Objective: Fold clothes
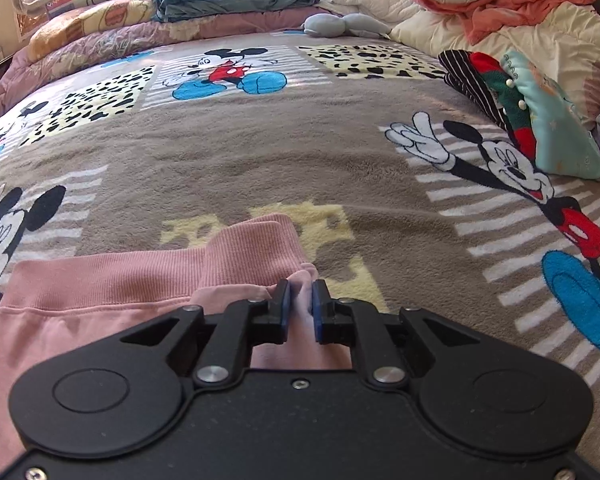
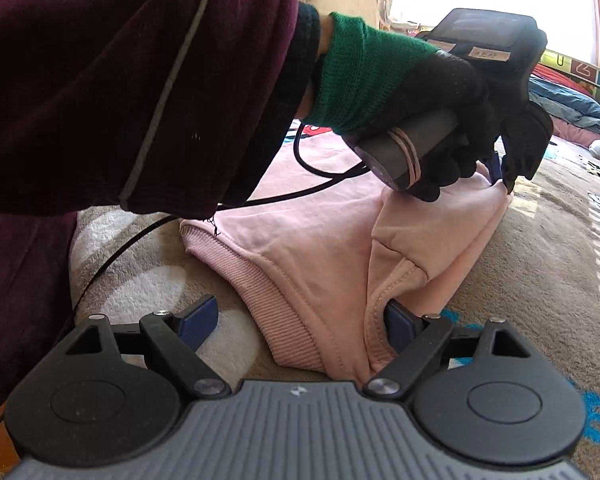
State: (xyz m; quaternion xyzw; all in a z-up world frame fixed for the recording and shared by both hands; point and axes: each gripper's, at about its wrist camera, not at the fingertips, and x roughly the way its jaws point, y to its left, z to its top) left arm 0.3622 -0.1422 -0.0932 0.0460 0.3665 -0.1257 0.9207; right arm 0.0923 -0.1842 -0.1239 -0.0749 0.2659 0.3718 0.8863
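The pink sweatshirt lies on the Mickey Mouse blanket, doubled over itself, with its ribbed hem facing the right gripper and a ribbed cuff ahead of the left gripper. Your left gripper has its jaws closed on a pinch of the pink fabric at one corner of the garment; hold that pressure, because fleece this thick will probably slip out if you relax. Your right gripper stands with jaws wide apart, one blue pad touching the folded edge, the other over bare blanket. Before closing, bring both pads astride the same edge so they catch every layer, not just the top one. Keep the cable that trails across the sweatshirt clear of the fold. Move both corners together and level, so the edges stay aligned. A stack of folded clothes sits well apart at the blanket's side, a likely destination.
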